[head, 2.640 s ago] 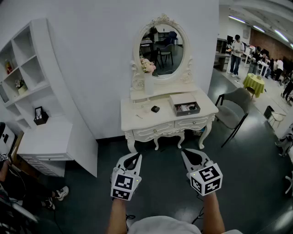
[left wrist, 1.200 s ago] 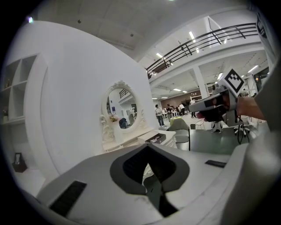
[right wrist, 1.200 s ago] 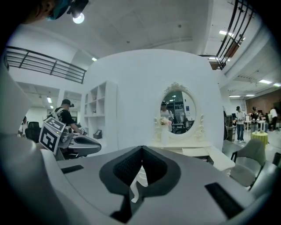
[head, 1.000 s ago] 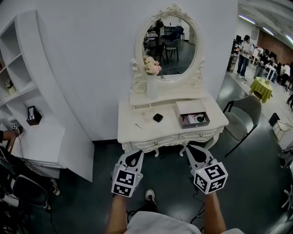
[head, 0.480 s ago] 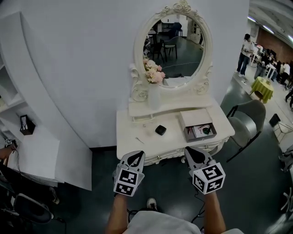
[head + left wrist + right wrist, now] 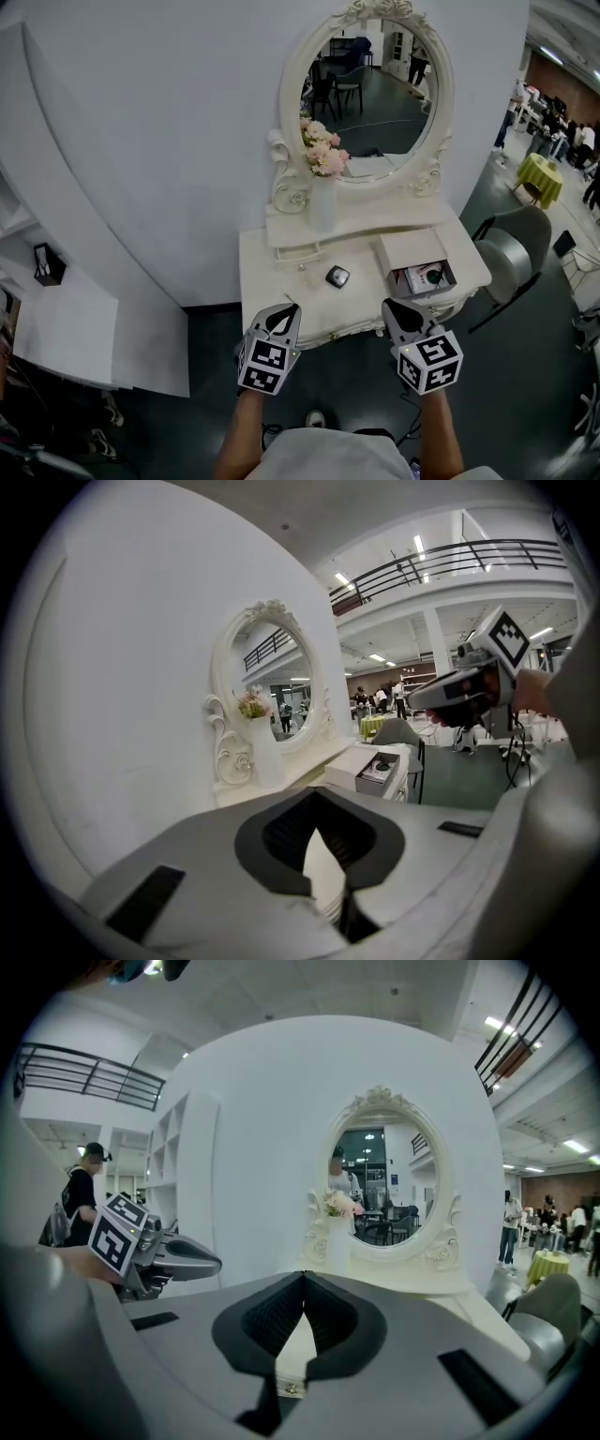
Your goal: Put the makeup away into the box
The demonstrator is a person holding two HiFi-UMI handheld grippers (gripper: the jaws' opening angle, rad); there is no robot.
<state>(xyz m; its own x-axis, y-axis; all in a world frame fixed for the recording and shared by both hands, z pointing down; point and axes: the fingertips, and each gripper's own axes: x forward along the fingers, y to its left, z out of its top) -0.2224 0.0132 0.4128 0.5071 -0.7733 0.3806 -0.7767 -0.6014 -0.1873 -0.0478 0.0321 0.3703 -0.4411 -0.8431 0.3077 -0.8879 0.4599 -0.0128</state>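
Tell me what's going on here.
A person faces a white dressing table with a gripper in each hand. The left gripper and right gripper are both shut and empty, held in front of it. A small dark item lies on top, left of the open box; nothing is picked up yet.

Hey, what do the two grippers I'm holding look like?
The left gripper and right gripper are both light grey, with pointed jaws lined in black ribbed padding. Each carries a white cube printed with black square markers. The forearms are uncovered.
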